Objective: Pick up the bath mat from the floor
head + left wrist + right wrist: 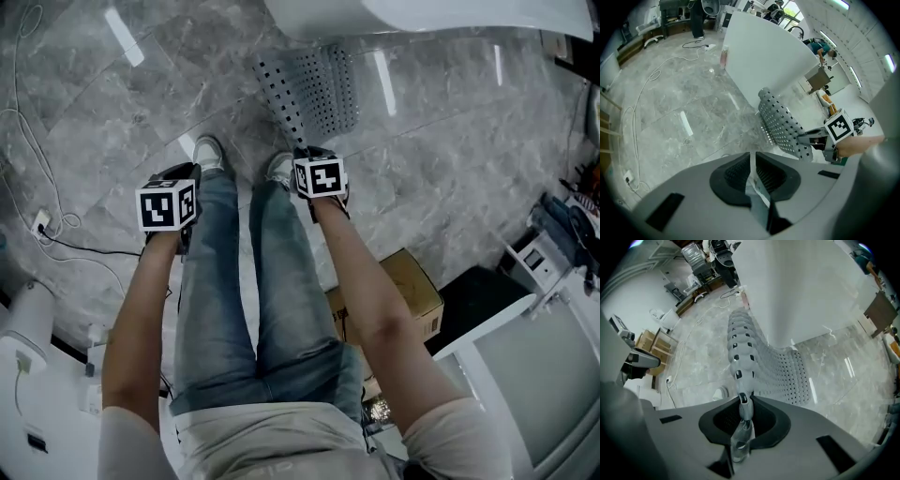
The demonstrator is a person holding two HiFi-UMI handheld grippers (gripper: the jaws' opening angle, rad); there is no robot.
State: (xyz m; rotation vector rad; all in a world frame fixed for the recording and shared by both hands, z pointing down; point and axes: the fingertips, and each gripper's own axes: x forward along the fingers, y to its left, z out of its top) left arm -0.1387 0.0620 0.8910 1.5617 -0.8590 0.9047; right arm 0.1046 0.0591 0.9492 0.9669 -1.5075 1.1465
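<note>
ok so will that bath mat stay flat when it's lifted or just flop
Probably floppy: pinched at one edge by the right gripper, the bath mat bends in a curve instead of staying flat. Likely light for its size, since it is thin and full of holes. It looks rubbery, so the grip should hold, though the loose end may swing.

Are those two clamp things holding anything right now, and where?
The right gripper pinches the perforated bath mat by one edge; the left gripper holds nothing.

Grey perforated bath mat (314, 89); near edge lifted, far end draped on floor (112, 112).
</note>
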